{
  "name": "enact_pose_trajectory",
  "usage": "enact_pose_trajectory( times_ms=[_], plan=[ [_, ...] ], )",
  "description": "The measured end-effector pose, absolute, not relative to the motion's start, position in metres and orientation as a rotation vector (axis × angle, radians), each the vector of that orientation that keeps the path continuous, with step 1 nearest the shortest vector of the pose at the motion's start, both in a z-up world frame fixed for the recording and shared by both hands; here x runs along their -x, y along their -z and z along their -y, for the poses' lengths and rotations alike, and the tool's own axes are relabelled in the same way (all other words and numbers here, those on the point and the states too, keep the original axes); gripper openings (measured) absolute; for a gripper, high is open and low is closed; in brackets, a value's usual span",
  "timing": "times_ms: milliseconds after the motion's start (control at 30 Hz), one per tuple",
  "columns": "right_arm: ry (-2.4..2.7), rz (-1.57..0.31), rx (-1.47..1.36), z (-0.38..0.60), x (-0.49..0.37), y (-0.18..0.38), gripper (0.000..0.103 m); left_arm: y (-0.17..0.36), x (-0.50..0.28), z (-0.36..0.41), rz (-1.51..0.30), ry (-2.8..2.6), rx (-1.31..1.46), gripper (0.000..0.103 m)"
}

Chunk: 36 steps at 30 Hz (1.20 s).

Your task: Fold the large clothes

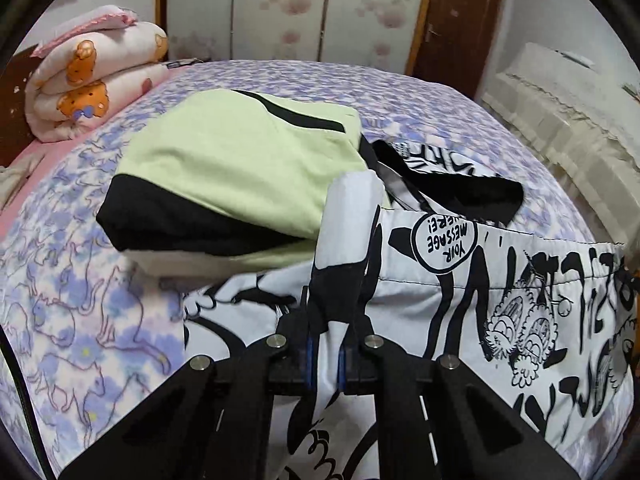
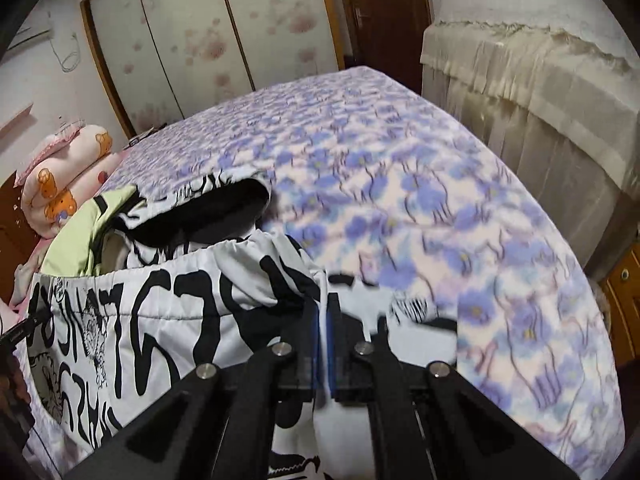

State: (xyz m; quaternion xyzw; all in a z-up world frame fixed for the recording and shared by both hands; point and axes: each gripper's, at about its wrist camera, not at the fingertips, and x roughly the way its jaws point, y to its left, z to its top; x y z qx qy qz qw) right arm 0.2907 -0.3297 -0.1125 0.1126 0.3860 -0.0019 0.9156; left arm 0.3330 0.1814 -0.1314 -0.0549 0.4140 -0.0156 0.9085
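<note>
The printed garment (image 1: 460,280) was clamped by left gripper (image 1: 325,344) and right gripper (image 2: 323,340); a fold toward twelve o'clock was judged next.

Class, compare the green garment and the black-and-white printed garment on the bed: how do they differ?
The green garment is plain with black trim; the printed garment carries cartoons and lettering. The green garment lies folded and untouched; the printed garment is unfolded and clamped by both grippers, left and right. Both sit on the bed.
</note>
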Motion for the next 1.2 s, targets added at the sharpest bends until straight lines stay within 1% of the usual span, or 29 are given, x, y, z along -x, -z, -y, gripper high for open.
enact_pose_trajectory(
  times_ms=[133,267,300,367,433,467,500,533,633,700,800,933,1067,1200],
  plan=[
    [0.054,-0.827,-0.188,0.316,-0.328,0.136,0.003,0.156,-0.357,-0.179,-0.866,-0.001,0.124,0.006],
    [0.131,-0.975,-0.125,0.307,-0.362,0.198,0.003,0.191,-0.372,-0.179,-0.883,-0.018,0.124,0.007],
    [0.142,-0.992,-0.119,0.306,-0.364,0.209,0.004,0.198,-0.373,-0.179,-0.881,-0.015,0.125,0.007],
    [0.167,-0.983,-0.101,0.301,-0.365,0.216,0.006,0.205,-0.374,-0.181,-0.879,-0.008,0.135,0.008],
    [0.184,-0.977,-0.063,0.295,-0.364,0.215,0.008,0.208,-0.372,-0.185,-0.879,0.004,0.162,0.012],
    [0.190,-0.978,-0.038,0.292,-0.363,0.212,0.010,0.207,-0.372,-0.187,-0.884,0.001,0.163,0.016],
    [0.193,-0.982,-0.026,0.291,-0.361,0.210,0.013,0.204,-0.372,-0.189,-0.887,-0.016,0.156,0.029],
    [0.202,-0.989,-0.003,0.289,-0.359,0.205,0.015,0.200,-0.369,-0.190,-0.885,-0.026,0.150,0.038],
    [0.213,-0.973,-0.012,0.290,-0.350,0.182,0.015,0.179,-0.355,-0.198,-0.868,-0.034,0.169,0.052],
    [0.200,-0.932,-0.066,0.290,-0.337,0.162,0.016,0.162,-0.341,-0.199,-0.838,-0.029,0.179,0.055],
    [0.155,-0.881,-0.117,0.278,-0.314,0.138,0.026,0.137,-0.317,-0.186,-0.799,-0.028,0.151,0.055],
    [0.034,-0.856,-0.108,0.231,-0.282,0.124,0.027,0.122,-0.289,-0.156,-0.799,0.047,0.167,0.055],
    [-0.104,-0.873,-0.107,0.170,-0.253,0.135,0.027,0.135,-0.265,-0.115,-0.832,0.144,0.228,0.053],
    [-0.151,-0.905,-0.031,0.129,-0.232,0.163,0.027,0.170,-0.249,-0.083,-0.877,0.135,0.198,0.052]
  ],
)
